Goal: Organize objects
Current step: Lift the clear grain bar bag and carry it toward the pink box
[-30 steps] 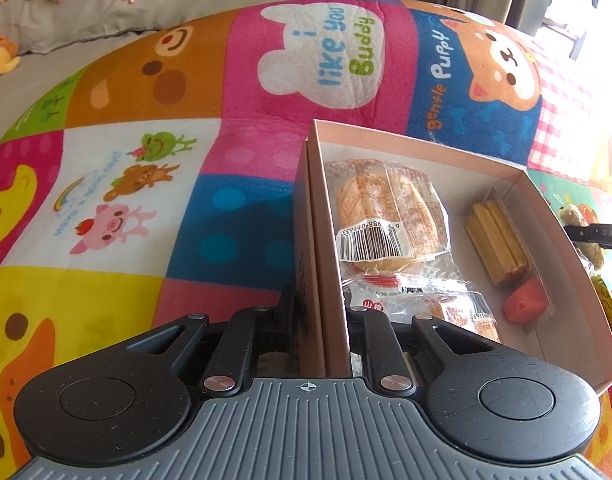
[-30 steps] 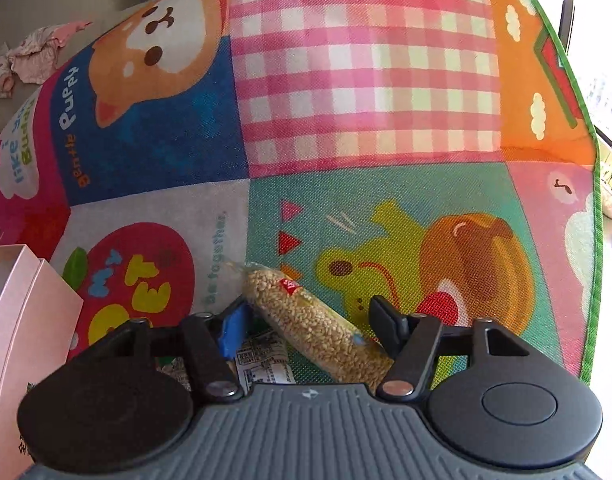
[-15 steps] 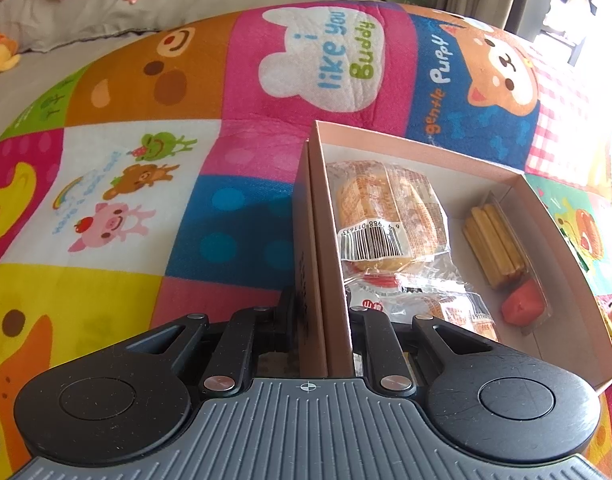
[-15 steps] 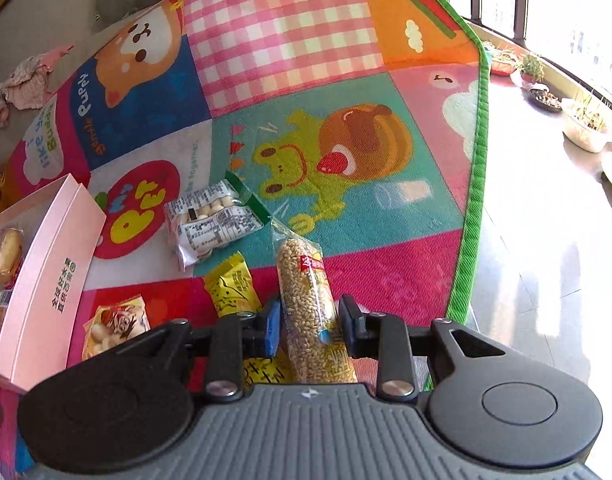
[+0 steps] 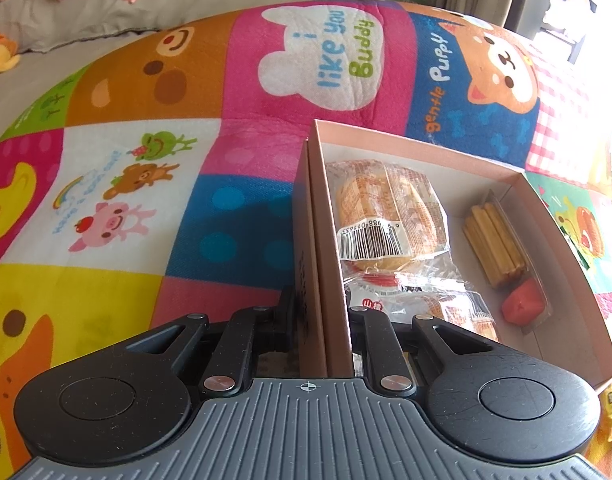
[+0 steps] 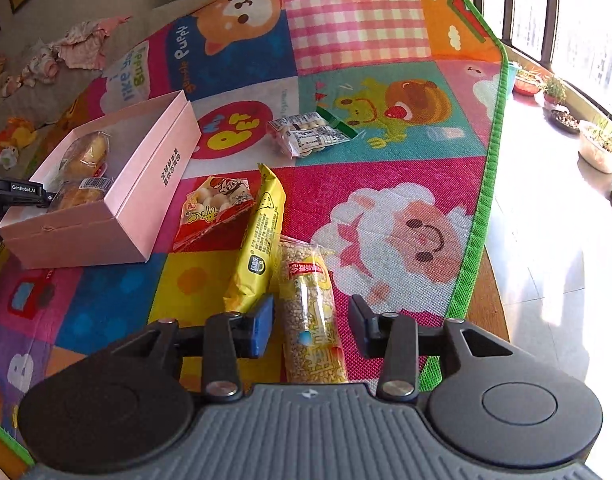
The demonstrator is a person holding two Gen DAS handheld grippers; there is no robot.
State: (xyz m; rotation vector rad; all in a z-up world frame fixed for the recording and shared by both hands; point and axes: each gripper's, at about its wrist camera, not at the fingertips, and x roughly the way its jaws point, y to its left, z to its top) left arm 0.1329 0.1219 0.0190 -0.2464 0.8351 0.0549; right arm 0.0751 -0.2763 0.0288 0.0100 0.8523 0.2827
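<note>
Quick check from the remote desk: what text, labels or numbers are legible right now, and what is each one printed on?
"i like you Buddy": white bear patch on the play mat.
"gentle Puppy": blue dog patch.
"My PET": red patch.
"GenRobot.AI": left hand-held gripper.
Barcode digits, partly "988 01633": bread wrapper in the pink box.
Chinese print on the box side, snack bags and grain bar: too small to read.

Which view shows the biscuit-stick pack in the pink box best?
Left wrist. It looks straight into the pink box, so the biscuit-stick pack shows whole: tan sticks, with a red piece at its near end. In the right wrist view the box is seen from outside and its near wall hides that pack.
</note>
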